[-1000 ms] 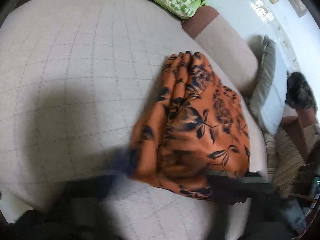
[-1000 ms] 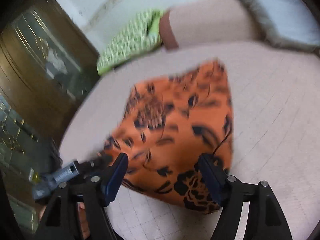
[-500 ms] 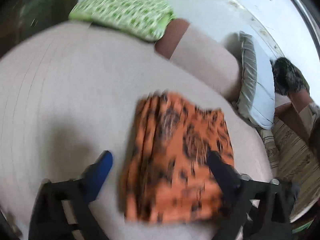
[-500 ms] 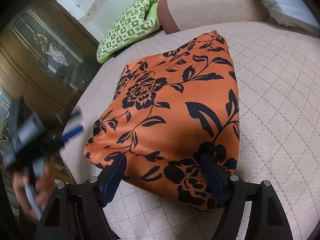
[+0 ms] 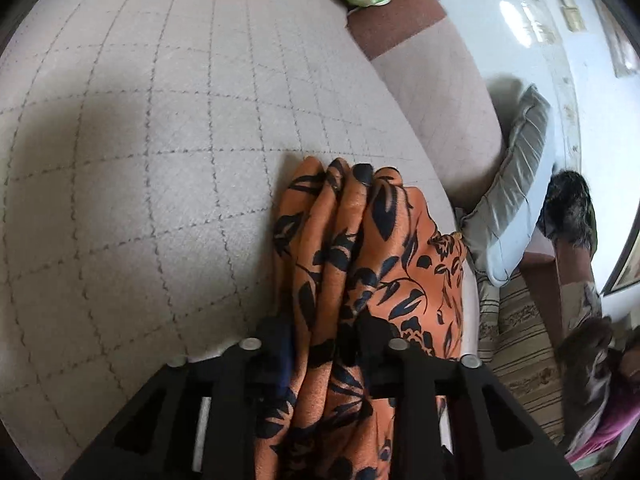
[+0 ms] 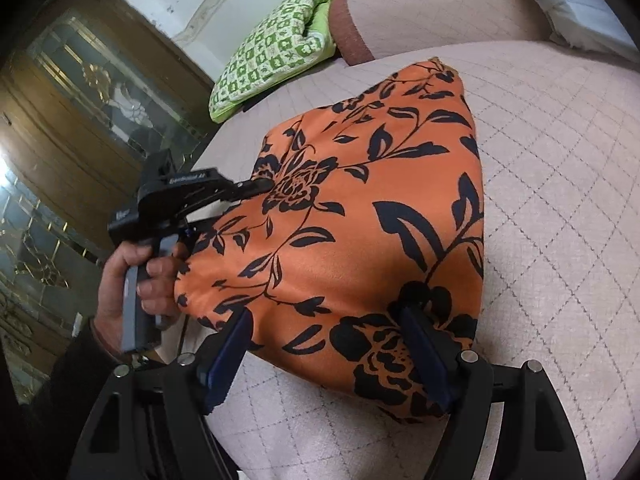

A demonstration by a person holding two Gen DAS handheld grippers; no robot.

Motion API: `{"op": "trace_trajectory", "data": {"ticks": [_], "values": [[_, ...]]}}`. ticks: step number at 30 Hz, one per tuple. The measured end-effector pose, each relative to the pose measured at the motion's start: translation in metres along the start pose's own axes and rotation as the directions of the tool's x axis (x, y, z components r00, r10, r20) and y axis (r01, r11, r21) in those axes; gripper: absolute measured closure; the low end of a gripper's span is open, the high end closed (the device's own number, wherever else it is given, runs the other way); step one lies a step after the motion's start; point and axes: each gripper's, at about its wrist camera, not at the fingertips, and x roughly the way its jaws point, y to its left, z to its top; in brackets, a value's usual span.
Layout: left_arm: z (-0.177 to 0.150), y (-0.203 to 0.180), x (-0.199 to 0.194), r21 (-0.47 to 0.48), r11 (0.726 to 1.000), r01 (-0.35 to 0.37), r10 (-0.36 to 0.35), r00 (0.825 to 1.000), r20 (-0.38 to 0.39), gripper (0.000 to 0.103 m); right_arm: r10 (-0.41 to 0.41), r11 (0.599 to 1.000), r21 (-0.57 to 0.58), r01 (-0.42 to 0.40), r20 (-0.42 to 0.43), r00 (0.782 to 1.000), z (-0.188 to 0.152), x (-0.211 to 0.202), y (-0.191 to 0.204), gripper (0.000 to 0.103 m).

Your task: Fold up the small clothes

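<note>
An orange garment with a black flower print (image 6: 360, 216) lies folded on the beige quilted bed (image 6: 560, 240). My left gripper (image 5: 324, 344) is shut on the bunched left edge of the garment (image 5: 360, 264); it also shows in the right wrist view (image 6: 256, 186) at the cloth's left side, held by a hand. My right gripper (image 6: 324, 344) is open, its fingers (image 6: 420, 344) resting at the garment's near edge with cloth between them.
A green checked pillow (image 6: 276, 52) lies at the bed's far corner next to a brown and beige bolster (image 6: 420, 4). A grey cushion (image 5: 516, 184) and a dark furry cushion (image 5: 568, 208) sit beyond the bed's right side. A wooden glass-door cabinet (image 6: 72, 120) stands left.
My left gripper has come back to the garment and closed on its bunched left edge. My right gripper has stayed open at the near edge.
</note>
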Motion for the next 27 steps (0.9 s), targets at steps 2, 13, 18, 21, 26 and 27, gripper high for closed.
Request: {"op": "trace_trajectory", "data": {"ticks": [2,13,18,21,26,27], "values": [[-0.003,-0.023,-0.014,0.090,0.990,-0.105,0.100,0.994,0.051,0.063,0.027,0.999,0.034,-0.027,0.007,1.000,0.003,-0.011,-0.001,0.024],[-0.096,-0.079,-0.063,0.435,0.763,-0.477,0.343,0.871,0.352,0.022,0.038,0.942,0.324,-0.090,0.162,0.986,-0.010,-0.053,-0.047,0.022],[-0.102,-0.076,-0.043,0.422,0.753,-0.505,0.387,0.858,0.337,0.022,0.045,0.907,0.410,-0.093,0.125,0.991,-0.009,-0.041,-0.066,0.020],[-0.100,-0.074,-0.038,0.421,0.764,-0.490,0.377,0.867,0.325,0.022,0.056,0.902,0.420,-0.099,0.115,0.992,0.002,-0.029,-0.070,0.018],[-0.098,-0.078,-0.041,0.398,0.801,-0.448,0.334,0.885,0.324,0.022,0.040,0.901,0.430,-0.064,0.063,0.997,0.024,0.006,-0.074,0.018],[-0.097,-0.081,-0.046,0.396,0.816,-0.422,0.304,0.895,0.327,0.022,0.046,0.901,0.429,-0.067,0.060,0.997,0.026,0.010,-0.074,0.018]]}}
